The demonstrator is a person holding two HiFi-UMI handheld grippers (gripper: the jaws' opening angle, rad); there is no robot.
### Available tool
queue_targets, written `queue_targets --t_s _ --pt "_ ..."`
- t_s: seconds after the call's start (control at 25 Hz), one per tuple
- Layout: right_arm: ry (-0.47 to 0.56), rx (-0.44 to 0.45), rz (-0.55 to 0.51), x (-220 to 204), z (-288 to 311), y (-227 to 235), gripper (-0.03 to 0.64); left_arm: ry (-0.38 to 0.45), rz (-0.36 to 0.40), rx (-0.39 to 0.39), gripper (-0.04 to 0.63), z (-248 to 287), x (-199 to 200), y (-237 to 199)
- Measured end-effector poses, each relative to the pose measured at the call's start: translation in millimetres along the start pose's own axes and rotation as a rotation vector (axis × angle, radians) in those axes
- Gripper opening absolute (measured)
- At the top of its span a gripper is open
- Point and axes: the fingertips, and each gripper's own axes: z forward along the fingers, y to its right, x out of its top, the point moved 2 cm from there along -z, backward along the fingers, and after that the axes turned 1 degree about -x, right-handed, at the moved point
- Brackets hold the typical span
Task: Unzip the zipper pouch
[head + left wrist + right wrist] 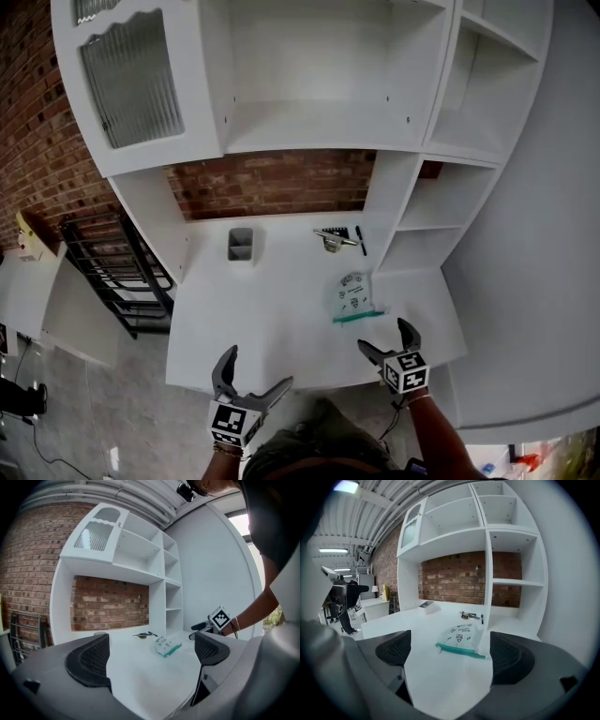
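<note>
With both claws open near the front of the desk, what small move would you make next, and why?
Probably ease the right claw forward toward the zipper pouch. Both it and the left claw stand open and empty, short of the pouch, whose teal zipper looks closed and lies along the side facing the claws.

Both grippers are hanging open and empty, low in front of the person.
The left gripper (260, 366) is pointing forward and slightly to the right, its jaws standing wide apart with nothing between them. The right gripper (382, 334) is sitting a little further forward, its jaws also spread wide and gripping nothing. The bare right forearm (437, 433) is reaching out from the body, while only the left wrist (225, 452) is showing behind its gripper.
</note>
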Motion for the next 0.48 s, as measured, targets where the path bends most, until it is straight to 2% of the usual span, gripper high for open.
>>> queue_targets --t_s 0.16,0.48 --pt "-0.069 0.036 0.067 -20 34 19 0.517 0.0 0.023 -0.003 0.566 19 0 7" --pt "-0.226 0.142 0.034 -45 97 41 0.509 0.003 0.022 0.012 0.563 41 1 9"
